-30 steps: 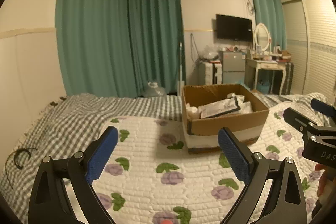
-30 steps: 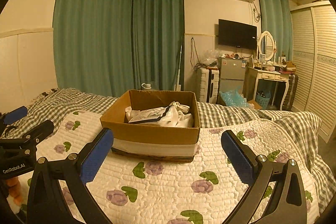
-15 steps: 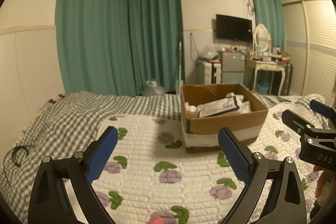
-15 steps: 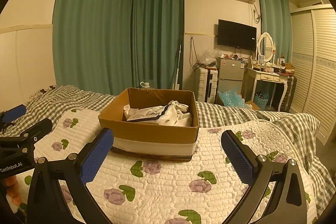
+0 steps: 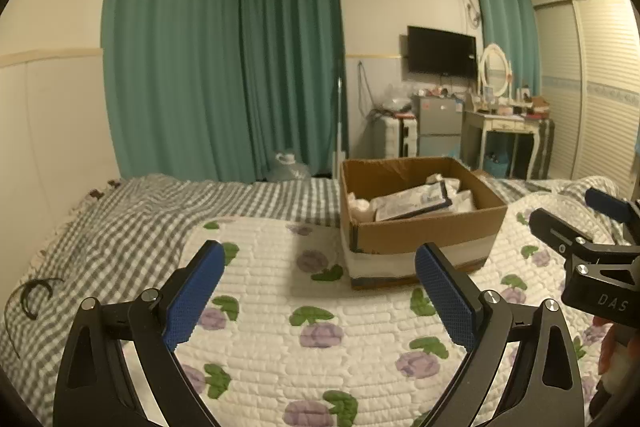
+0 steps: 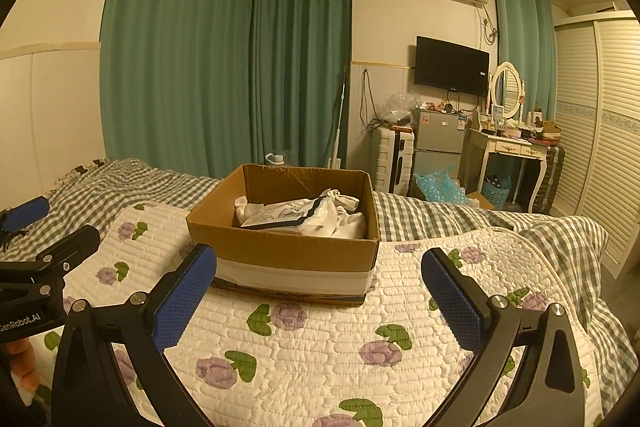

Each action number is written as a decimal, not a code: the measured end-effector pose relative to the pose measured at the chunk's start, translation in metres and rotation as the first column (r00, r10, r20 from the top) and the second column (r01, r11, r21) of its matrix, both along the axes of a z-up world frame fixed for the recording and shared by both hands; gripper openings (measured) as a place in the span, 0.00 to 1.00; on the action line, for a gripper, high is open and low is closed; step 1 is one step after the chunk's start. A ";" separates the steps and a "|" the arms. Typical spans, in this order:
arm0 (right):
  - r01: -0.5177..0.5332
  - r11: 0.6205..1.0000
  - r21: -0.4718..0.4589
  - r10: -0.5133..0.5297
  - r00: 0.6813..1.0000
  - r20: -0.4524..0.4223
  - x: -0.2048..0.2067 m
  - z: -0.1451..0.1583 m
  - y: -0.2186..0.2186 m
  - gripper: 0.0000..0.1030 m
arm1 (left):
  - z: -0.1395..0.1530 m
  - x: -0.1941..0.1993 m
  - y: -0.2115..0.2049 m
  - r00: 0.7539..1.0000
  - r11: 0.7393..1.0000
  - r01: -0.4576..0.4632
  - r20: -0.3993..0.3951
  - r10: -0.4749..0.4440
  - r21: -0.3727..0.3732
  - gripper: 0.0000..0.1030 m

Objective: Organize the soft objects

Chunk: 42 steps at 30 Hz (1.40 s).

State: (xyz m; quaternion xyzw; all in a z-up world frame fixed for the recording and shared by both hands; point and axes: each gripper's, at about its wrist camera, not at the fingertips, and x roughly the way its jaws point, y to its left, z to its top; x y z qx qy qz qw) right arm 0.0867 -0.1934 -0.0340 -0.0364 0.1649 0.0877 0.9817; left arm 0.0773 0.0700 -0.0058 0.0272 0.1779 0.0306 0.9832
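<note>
An open cardboard box (image 5: 428, 231) (image 6: 280, 247) stands on the quilted floral bedspread (image 5: 280, 327) (image 6: 320, 347). Inside lie white soft items and a flat white packet with a dark edge (image 5: 412, 199) (image 6: 288, 215). My left gripper (image 5: 320, 287) is open and empty, held above the bedspread to the near left of the box. My right gripper (image 6: 320, 291) is open and empty, right in front of the box. Each gripper shows at the edge of the other's view: the right one (image 5: 580, 231), the left one (image 6: 44, 227).
A grey checked blanket (image 5: 140, 219) covers the bed beyond the quilt, with a dark hair band (image 5: 34, 295) on it at the left. Green curtains (image 6: 224, 67), a small fridge (image 6: 438, 143), a dressing table (image 6: 512, 151) and a wardrobe (image 6: 600, 131) stand behind.
Both grippers have risen and drawn back slightly from the box; the box sits a little lower and smaller in both views. Both stay open and empty.
</note>
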 end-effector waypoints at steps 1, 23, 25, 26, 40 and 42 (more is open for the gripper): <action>0.001 1.000 -0.001 -0.001 1.000 0.000 0.000 0.000 0.000 1.00 | 0.000 0.001 0.000 1.000 1.000 0.001 -0.002 -0.001 0.000 0.95; 0.000 1.000 -0.002 0.000 1.000 -0.002 0.000 -0.001 -0.001 1.00 | 0.001 0.002 0.001 1.000 1.000 0.000 -0.004 0.000 -0.001 0.95; 0.001 1.000 -0.002 -0.001 1.000 -0.003 0.000 -0.001 -0.001 1.00 | 0.000 0.002 0.001 1.000 1.000 -0.001 -0.004 0.001 -0.002 0.95; 0.000 1.000 -0.003 0.000 1.000 -0.004 0.000 -0.001 -0.001 1.00 | 0.000 0.002 0.001 1.000 1.000 0.000 -0.004 0.000 -0.002 0.95; -0.004 1.000 -0.004 0.004 1.000 -0.011 0.000 -0.005 -0.003 1.00 | -0.001 0.002 0.003 1.000 1.000 -0.004 -0.010 0.004 -0.005 0.95; -0.004 1.000 -0.004 0.004 1.000 -0.011 0.000 -0.005 -0.003 1.00 | -0.002 0.001 0.003 1.000 1.000 -0.004 -0.009 0.004 -0.007 0.95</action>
